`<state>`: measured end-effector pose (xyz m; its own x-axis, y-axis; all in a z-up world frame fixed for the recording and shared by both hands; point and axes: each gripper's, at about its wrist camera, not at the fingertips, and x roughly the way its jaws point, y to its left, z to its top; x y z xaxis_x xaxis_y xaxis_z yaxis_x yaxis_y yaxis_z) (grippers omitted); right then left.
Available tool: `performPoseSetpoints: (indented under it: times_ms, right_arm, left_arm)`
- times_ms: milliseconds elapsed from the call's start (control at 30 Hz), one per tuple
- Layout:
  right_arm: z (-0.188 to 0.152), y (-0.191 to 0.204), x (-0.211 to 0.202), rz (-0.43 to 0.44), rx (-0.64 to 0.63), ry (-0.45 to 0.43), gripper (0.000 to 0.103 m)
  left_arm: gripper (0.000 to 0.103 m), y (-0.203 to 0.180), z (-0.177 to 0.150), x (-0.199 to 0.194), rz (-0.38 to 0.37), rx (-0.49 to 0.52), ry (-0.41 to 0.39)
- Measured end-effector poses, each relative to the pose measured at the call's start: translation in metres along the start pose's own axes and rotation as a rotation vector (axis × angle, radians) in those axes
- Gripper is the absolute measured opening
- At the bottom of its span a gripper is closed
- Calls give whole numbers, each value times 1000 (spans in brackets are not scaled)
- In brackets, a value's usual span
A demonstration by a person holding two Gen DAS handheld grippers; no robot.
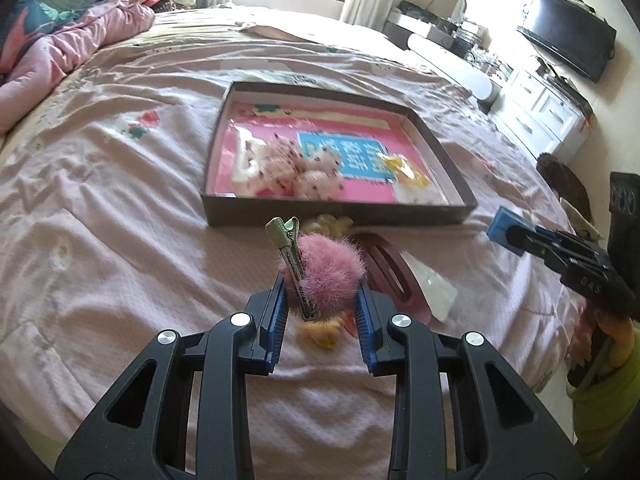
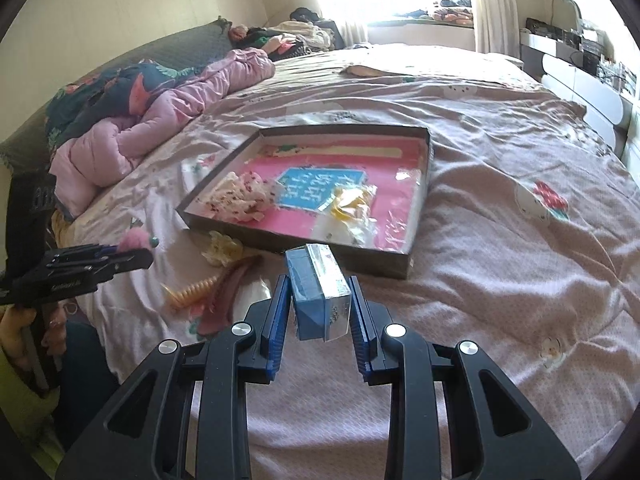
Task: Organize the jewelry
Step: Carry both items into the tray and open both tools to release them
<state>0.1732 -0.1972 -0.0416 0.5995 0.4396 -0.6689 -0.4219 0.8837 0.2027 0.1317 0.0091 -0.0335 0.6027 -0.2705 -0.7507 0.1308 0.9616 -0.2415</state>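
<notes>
Over the pink bedspread [image 1: 120, 208], left claw [image 1: 322, 300] pinches a pompom clip [image 1: 320, 272], right claw [image 2: 318, 304] a blue box [image 2: 320, 292].

Pink quilt [image 2: 160, 120], wall television [image 1: 568, 34]

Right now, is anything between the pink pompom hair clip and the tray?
Nothing blocks it. The left gripper holds the pink pompom hair clip above the bed; only the tray near wall lies ahead, cleared from above.

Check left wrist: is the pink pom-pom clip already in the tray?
No. The clip is clamped between the left gripper's fingers, above the bedspread, short of the tray.
</notes>
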Motion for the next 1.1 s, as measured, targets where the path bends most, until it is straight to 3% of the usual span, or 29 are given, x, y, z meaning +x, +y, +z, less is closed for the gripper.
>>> performPoseSetpoints:
  times_ms: [567,1100]
  right_arm:
    - [42,28,16,44,-36,-39,27]
    - [69,2,29,-17,4,-66,27]
  left_arm:
    - [22,4,47,6,-20,0,-34]
    - [23,-19,85,45,-33,67,-10]
